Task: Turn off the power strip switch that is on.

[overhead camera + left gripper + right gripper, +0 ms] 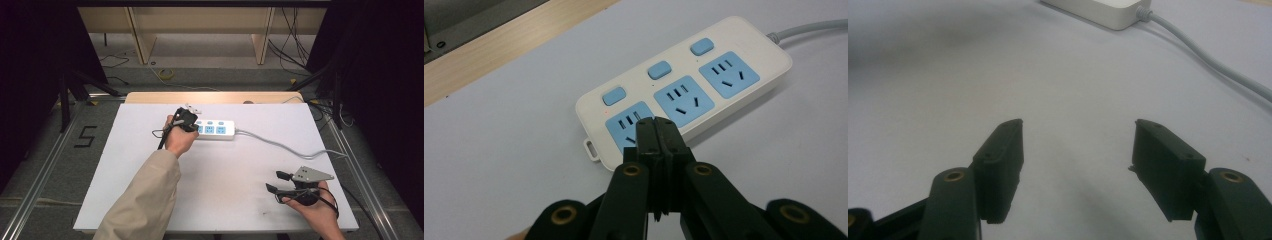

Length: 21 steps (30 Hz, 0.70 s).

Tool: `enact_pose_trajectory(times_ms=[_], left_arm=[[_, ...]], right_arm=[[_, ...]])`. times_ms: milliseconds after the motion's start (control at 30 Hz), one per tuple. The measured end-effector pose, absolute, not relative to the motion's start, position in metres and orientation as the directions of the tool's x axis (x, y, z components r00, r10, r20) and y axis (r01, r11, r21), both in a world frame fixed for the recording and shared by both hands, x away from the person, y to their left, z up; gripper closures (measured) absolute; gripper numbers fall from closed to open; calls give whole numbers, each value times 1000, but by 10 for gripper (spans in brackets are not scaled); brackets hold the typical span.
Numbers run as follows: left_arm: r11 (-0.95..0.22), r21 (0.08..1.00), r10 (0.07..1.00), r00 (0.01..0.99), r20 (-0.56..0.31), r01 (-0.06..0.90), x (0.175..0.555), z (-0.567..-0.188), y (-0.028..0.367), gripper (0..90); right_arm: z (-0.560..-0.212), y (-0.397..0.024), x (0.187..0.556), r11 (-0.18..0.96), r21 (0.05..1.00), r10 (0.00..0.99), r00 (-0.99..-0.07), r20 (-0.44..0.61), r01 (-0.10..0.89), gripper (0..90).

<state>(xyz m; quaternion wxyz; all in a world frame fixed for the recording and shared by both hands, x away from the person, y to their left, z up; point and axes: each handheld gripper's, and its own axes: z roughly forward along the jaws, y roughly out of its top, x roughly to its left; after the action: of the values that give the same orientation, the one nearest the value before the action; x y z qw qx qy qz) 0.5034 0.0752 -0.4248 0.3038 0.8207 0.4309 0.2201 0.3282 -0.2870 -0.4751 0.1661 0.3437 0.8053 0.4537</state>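
A white power strip [216, 129] with three blue sockets and three blue switches lies at the far middle of the white table. Its grey cable [290, 148] trails off to the right. My left gripper [190, 124] hovers at the strip's left end, jaws pressed together with nothing between them. In the left gripper view the shut tips [655, 123] sit just over the left socket of the power strip [684, 95]. My right gripper [274, 182] rests near the front right of the table, open and empty. In the right gripper view its jaws [1078, 150] stand wide over bare table, the power strip's end [1108, 12] far ahead.
The table [150, 195] has a wooden strip along its far edge [215, 96]. Metal rails run along both sides of the table. Cables and a wooden frame [200, 30] lie on the floor beyond. The grey cable [1208, 60] crosses the right side of the table.
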Motion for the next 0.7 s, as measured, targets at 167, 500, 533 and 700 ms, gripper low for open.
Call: enact_pose_trajectory(times_ms=[167, 500, 533, 700], left_arm=[[-448, 689, 839, 535, 104, 569, 507, -423, 72, 898], [-460, 682, 837, 534, 120, 568, 514, -421, 70, 898], [-460, 679, 838, 533, 118, 572, 515, -421, 70, 898], [-457, 681, 840, 530, 119, 572, 519, -420, 69, 898]], right_arm=[[-475, -287, 328, 352, 845, 705, -708, 44, 403, 382], [-475, -287, 328, 345, 847, 707, -705, 48, 404, 382], [-475, -287, 328, 346, 846, 707, -705, 49, 405, 382], [-475, -287, 328, 347, 846, 706, -706, 49, 406, 382]])
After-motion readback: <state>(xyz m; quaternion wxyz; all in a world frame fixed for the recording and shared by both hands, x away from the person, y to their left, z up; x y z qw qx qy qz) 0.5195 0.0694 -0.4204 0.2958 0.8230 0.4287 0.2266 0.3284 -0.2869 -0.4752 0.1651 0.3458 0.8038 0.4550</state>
